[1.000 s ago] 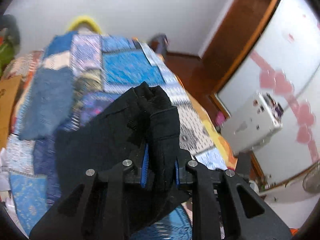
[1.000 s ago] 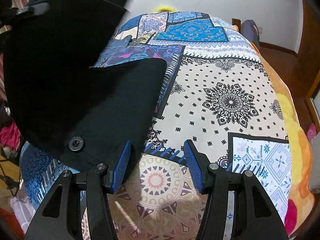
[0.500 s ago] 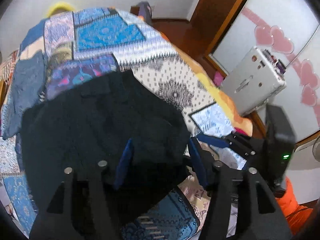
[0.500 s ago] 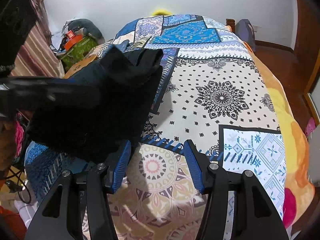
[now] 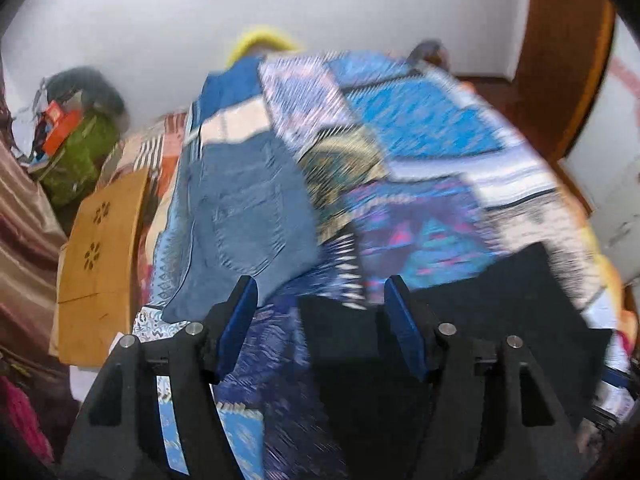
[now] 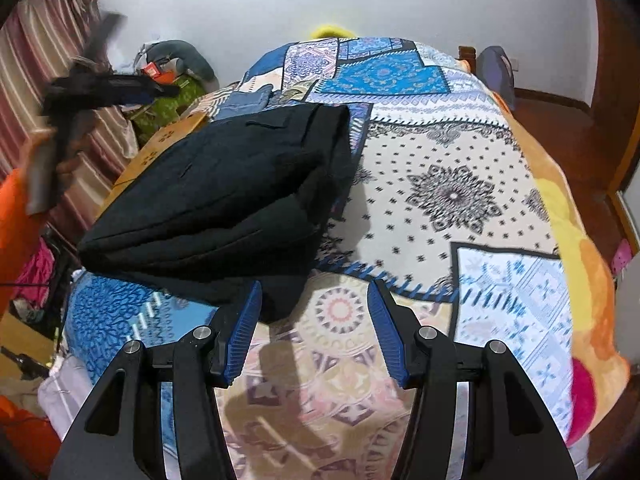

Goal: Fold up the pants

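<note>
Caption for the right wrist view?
Open right claw above the patchwork bedspread, folded black pants lying just ahead.

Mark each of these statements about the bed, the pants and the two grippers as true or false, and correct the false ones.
1. The black pants lie folded in a bundle on the patterned bedspread. True.
2. The right gripper is clamped on the black pants. False: it is open, with only bedspread between its pads.
3. A pair of blue jeans lies farther up the bed. True.
4. The left gripper is shut on black cloth. False: its jaws have just been opening and nothing is pinched.
5. The bedspread is plain white. False: it is a patchwork of blue, cream and orange prints.
</note>
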The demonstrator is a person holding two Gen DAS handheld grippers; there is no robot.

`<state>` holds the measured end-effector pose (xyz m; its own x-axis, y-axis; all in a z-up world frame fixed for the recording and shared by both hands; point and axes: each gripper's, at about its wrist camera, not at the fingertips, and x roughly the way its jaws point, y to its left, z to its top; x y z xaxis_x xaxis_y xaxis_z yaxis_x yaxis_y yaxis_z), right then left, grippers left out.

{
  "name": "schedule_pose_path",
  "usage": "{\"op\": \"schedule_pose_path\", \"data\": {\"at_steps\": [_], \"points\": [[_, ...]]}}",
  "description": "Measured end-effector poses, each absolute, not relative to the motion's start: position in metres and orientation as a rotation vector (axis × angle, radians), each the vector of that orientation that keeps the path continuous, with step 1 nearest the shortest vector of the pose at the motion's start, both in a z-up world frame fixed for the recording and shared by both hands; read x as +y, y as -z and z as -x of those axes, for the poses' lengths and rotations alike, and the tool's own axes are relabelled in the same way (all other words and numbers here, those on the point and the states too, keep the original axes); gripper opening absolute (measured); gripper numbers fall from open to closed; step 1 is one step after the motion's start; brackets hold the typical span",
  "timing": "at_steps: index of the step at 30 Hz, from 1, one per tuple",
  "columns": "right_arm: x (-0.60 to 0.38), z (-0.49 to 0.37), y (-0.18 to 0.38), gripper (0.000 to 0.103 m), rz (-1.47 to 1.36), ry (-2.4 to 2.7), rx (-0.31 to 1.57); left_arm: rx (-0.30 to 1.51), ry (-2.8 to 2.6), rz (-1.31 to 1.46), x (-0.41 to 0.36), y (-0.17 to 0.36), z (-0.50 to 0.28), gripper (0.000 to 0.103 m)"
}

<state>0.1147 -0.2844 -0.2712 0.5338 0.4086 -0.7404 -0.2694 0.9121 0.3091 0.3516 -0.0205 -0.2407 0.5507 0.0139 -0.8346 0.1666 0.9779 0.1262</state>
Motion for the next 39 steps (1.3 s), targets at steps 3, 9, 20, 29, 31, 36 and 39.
{"op": "schedule_pose_path", "data": {"at_steps": [3, 9, 20, 29, 31, 36, 39], "points": [[-0.278, -0.117, 0.278, 0.051, -0.169, -0.41, 0.944, 1.082, 0.066, -0.223, -0.009, 0.283, -0.381, 0.065], [-0.274, -0.136, 0.283, 0.051, -0.157, -0.407, 0.958, 1.156, 0.129, -0.281, 0.001, 0.326, -0.388, 0.069], [-0.295, -0.172, 0.273, 0.051, -0.086, -0.258, 0.924, 1.187, 0.197, -0.196, 0.039, 0.312, -0.273, 0.069], [-0.302, -0.155, 0.236, 0.051, -0.1, -0.273, 0.84, 1.081, 0.192, -0.103, 0.021, 0.273, -0.207, 0.069], [-0.295, -0.152, 0.225, 0.051, -0.094, -0.312, 0.812, 1.027, 0.191, -0.11, 0.014, 0.253, -0.212, 0.069], [-0.266, -0.151, 0.212, 0.051, -0.056, -0.42, 0.77, 0.944, 0.29, -0.12, -0.018, 0.219, -0.232, 0.069], [-0.246, -0.157, 0.215, 0.051, -0.05, -0.479, 0.777, 0.915, 0.343, -0.167, -0.047, 0.22, -0.238, 0.065]]}}
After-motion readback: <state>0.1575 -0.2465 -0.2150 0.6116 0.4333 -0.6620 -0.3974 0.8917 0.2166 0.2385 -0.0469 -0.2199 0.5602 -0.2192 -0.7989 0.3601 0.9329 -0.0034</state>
